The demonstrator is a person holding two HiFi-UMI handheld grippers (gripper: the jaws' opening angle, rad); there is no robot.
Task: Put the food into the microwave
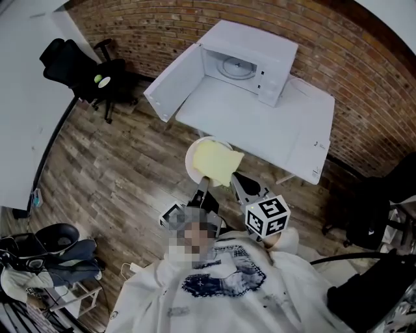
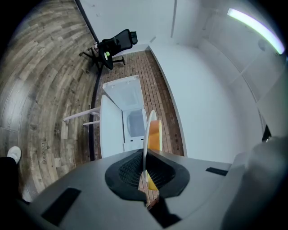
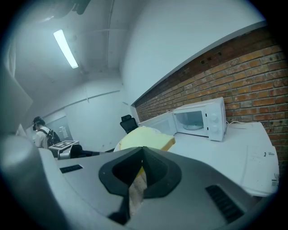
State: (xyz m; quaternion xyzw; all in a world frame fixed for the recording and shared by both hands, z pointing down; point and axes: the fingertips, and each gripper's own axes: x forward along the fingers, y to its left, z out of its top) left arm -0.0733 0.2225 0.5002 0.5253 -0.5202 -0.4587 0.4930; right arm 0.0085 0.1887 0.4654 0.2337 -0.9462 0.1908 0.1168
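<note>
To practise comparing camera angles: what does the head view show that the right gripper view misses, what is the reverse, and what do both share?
Only the head view: the wooden floor and the wearer's white sweatshirt. Only the right gripper view: a ceiling light and a distant person. Both: the open microwave on the white table, the brick wall and the yellow food on its plate.

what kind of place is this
Likely an office or lab workspace rather than a home kitchen: a bare brick wall, a black office chair on a wood-plank floor, and a microwave standing open on a plain white table.
</note>
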